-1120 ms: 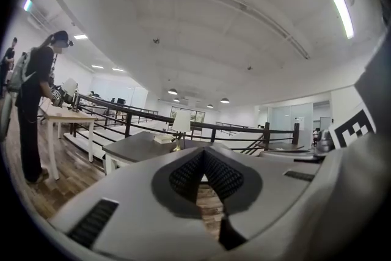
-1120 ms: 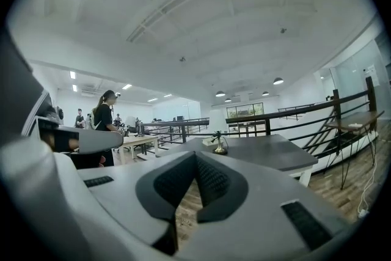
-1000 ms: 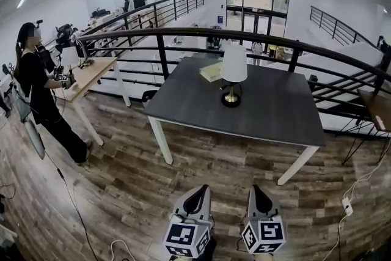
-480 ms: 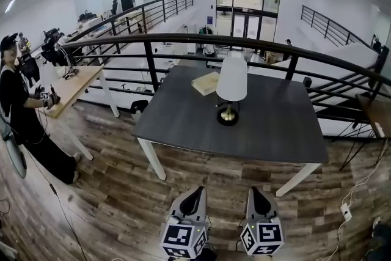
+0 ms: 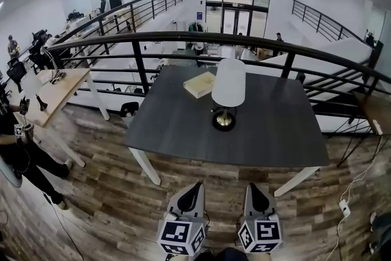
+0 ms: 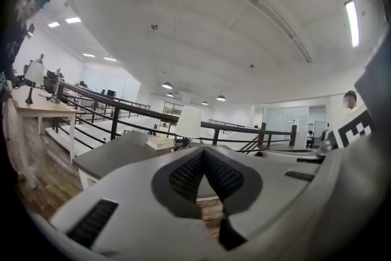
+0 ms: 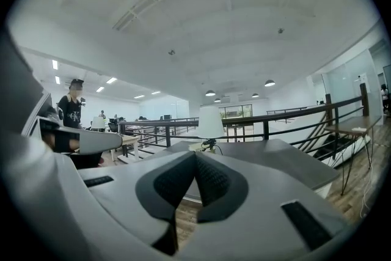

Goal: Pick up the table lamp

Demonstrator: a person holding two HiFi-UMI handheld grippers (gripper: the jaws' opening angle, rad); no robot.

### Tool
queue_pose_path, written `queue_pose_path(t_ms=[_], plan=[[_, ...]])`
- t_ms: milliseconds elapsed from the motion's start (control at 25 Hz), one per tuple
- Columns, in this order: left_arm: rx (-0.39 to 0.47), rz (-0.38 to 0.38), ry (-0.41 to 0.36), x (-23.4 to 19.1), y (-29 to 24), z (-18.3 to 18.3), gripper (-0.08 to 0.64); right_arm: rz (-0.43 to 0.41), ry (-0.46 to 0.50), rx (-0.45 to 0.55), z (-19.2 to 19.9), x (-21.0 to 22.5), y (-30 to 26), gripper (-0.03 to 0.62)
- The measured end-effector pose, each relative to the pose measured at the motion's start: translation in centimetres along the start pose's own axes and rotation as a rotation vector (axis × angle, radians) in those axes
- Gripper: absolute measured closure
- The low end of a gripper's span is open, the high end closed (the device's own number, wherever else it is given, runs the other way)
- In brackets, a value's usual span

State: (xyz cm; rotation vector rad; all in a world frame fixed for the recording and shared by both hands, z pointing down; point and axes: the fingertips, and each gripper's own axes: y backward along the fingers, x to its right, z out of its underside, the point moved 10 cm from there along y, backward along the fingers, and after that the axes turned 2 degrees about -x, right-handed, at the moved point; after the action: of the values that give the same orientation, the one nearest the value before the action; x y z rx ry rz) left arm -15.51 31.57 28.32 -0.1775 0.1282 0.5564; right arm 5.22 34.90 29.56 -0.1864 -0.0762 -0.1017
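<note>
The table lamp (image 5: pixel 228 84) has a white shade, a brass stem and a round dark base. It stands upright near the middle of the dark grey table (image 5: pixel 183 131). The lamp (image 6: pixel 188 123) also shows far ahead in the left gripper view, and the lamp (image 7: pixel 211 123) in the right gripper view. My left gripper (image 5: pixel 197 186) and right gripper (image 5: pixel 250 187) hang side by side over the wooden floor, short of the table's near edge. Both are shut and hold nothing.
A pale book (image 5: pixel 200 85) lies on the table left of the lamp. A black railing (image 5: pixel 183 38) curves behind the table. A person (image 5: pixel 24 156) stands at the left by a light wooden desk (image 5: pixel 55 91). A white power strip (image 5: pixel 344 208) with cables lies on the floor at right.
The table and lamp have drawn closer and sit lower in the head view. The person at the left has slid toward the frame's edge. Both grippers stay shut.
</note>
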Motion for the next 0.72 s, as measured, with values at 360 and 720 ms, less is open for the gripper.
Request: queue_pose_path(t_ms=[360,720], plan=[[-0.032,0.005,0.045,-1.7,-2.0,0.7,0.552,0.021,0.007,-0.029,0.2,0.0,-2.1,0.594],[-0.053,-0.05,0.045,-3.6,-6.1,1.0,0.552,-0.032,-0.003,-0.053,0.6,1.3,-7.7,0.594]])
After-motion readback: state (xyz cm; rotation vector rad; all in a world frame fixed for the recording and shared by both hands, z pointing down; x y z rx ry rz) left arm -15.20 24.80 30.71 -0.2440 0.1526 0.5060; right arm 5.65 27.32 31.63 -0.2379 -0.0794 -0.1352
